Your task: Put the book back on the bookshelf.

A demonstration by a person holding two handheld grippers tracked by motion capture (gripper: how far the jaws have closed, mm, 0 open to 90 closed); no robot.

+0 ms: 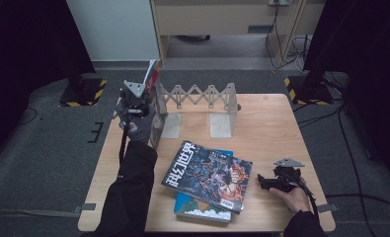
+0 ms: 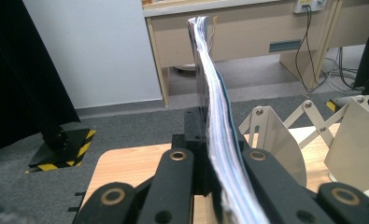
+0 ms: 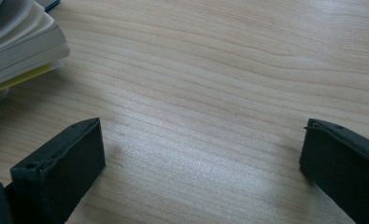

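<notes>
Reads "科幻世界" in large pale characters along the dark cover of the top magazine (image 1: pixel 208 176) on the table.

1. We count three books: one thin book (image 1: pixel 155 94) standing on edge at the left end of the rack, and two lying stacked on the table, a dark-covered magazine (image 1: pixel 208 176) on top of a blue book (image 1: pixel 201 207).
2. We count one folding book rack (image 1: pixel 197 96), with three upright plates that we can make out.
3. We count two grippers: the left gripper (image 1: pixel 133 101) and the right gripper (image 1: pixel 269 181).
4. We count one wooden table (image 1: pixel 266 128).
</notes>
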